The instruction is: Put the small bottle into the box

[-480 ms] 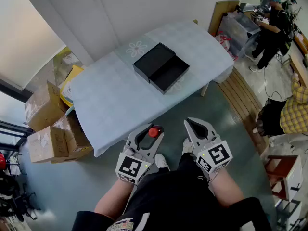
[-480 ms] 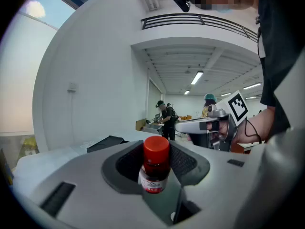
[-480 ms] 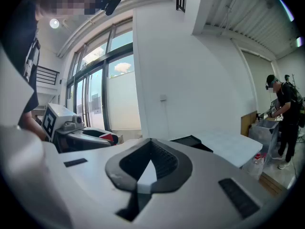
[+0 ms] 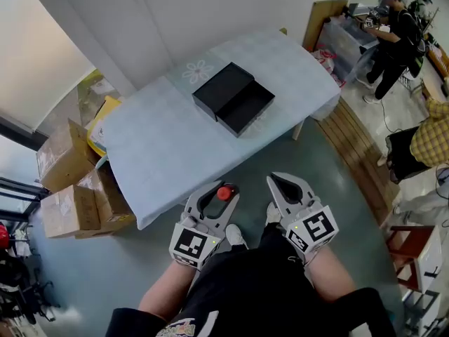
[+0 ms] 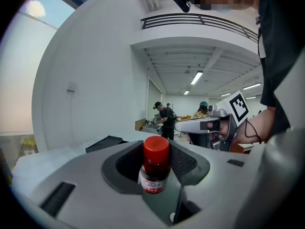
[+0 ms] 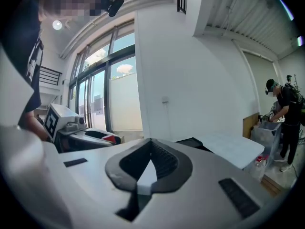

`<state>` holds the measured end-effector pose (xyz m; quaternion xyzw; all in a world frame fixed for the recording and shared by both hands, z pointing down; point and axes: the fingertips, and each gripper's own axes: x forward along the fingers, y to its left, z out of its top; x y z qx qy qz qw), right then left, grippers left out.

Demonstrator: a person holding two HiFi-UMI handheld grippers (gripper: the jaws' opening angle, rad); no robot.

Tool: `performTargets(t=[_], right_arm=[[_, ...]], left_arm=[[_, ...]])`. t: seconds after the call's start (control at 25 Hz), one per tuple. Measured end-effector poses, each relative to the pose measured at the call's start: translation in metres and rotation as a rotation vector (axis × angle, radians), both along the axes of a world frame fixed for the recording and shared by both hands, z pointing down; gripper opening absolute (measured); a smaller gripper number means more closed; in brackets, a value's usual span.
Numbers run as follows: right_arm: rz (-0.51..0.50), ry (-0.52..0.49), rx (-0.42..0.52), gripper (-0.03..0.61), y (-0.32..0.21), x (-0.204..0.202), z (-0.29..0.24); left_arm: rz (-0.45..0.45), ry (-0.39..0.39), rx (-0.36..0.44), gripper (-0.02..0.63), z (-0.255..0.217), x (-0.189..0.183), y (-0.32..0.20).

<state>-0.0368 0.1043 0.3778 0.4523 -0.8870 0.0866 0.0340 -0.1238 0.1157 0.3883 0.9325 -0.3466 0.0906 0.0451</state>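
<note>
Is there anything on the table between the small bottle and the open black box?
Nothing visible. The left gripper holds the small bottle near the table's front edge, and only bare tablecloth lies between it and the box.

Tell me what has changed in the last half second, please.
Nothing about the task moved. The left gripper still clamps the small bottle, the right gripper stays shut and empty, and the open box lies untouched on the table. Only the person in yellow at the right edge shifted slightly.
</note>
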Motion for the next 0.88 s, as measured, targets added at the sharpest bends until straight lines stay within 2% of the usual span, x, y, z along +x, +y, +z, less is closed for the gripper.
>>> performTargets(t=[0.2,0.4,0.88], right_arm=[[0.004,-0.004,0.008,0.009,-0.004,-0.001,-0.004],[-0.006,0.002,0.018,0.009,-0.009,0.000,-0.006],[-0.050,-0.010,0.019,0.009,-0.058,0.032,-0.012]], left_arm=[[-0.008,-0.006,-0.004,0.158,-0.006,-0.002,-0.002],[0.000,0.014,0.029,0.158,-0.004,-0.001,-0.005],[-0.087,-0.003,0.004,0.158,-0.010,0.022,-0.043]])
